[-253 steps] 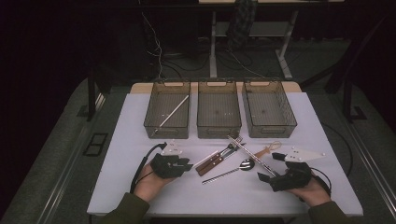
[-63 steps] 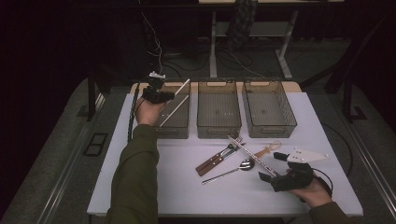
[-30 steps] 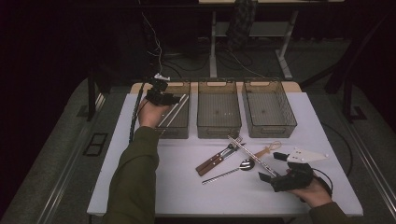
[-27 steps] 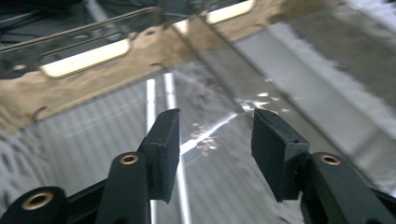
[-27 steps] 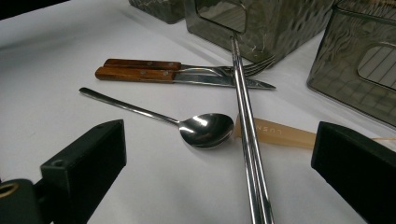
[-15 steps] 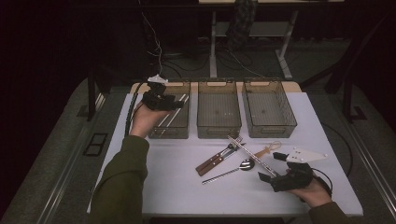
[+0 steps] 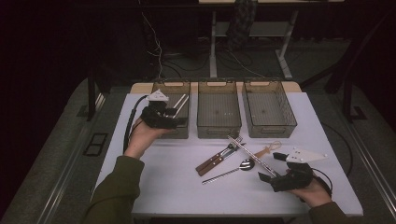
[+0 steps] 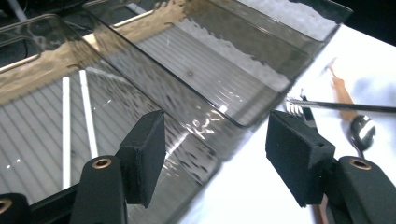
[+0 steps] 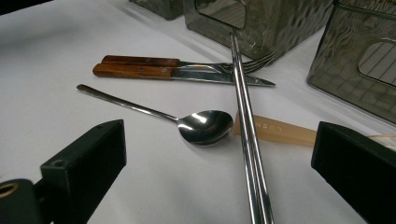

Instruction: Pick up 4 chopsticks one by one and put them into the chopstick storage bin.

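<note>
The left gripper (image 7: 176, 115) hangs over the near end of the left bin (image 7: 164, 88), jaws just opening and holding nothing; a pair of white chopsticks (image 8: 77, 122) lies inside. Mid-desk (image 7: 159, 182) lie a knife (image 9: 173, 72), fork (image 9: 196, 64), spoon (image 9: 191, 123) and metal chopsticks (image 9: 246, 126), over what may be a wooden utensil (image 9: 280, 130). The right gripper (image 7: 267, 178) rests wide apart, empty.

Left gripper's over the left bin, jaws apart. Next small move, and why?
Probably bring the left gripper back toward the cutlery pile. Its jaws have just been opening with nothing between them, two white sticks already lie in the left smoky plastic bin, and the steel spoon remains on the white table.
</note>
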### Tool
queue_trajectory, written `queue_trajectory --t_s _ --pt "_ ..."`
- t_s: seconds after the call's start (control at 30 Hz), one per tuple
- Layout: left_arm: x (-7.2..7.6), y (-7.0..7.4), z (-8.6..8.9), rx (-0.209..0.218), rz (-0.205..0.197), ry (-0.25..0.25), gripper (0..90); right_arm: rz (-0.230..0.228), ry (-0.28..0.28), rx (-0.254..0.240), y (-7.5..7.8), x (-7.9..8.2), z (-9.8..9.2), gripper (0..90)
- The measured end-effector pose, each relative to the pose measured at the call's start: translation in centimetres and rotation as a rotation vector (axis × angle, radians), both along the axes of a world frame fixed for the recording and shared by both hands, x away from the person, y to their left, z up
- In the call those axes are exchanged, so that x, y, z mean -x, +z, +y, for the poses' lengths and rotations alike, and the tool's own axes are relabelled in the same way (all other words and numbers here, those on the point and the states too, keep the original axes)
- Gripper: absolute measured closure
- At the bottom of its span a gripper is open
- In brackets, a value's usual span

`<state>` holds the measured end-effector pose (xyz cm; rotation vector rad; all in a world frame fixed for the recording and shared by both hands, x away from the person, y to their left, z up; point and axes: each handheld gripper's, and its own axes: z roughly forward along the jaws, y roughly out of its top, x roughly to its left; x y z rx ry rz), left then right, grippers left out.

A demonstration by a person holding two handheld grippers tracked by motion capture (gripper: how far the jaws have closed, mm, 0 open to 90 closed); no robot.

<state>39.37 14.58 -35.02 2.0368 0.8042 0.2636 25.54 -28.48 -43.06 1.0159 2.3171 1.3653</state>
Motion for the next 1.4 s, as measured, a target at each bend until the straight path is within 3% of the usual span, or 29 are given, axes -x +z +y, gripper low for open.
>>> queue_trajectory --t_s 0.3,0.43,0.83,1.03,1.3,1.4 --pt "3.8 -1.2 0.1 0.006 -0.043 -0.033 30.2 0.001 0.001 0.003 0.0 0.0 0.0 2.7" --pt "5.4 -2.0 0.3 -0.008 -0.049 -0.046 28.4 0.005 0.003 0.004 -0.1 0.0 0.0 2.7" --pt "9.1 -4.7 1.1 0.012 -0.065 -0.052 16.7 0.012 0.0 0.007 -0.2 -0.2 0.1 2.7" --pt "10.5 -5.9 1.1 0.006 -0.072 -0.071 12.2 0.007 0.008 0.004 -0.1 0.0 0.1 2.7" --pt "11.6 -6.9 0.7 0.009 -0.043 -0.093 0.0 0.003 0.016 0.013 0.3 0.1 0.0 2.7" --pt "11.9 -7.5 0.2 -0.041 -0.027 -0.105 0.0 0.008 0.03 0.021 0.6 0.0 -0.1 2.7"
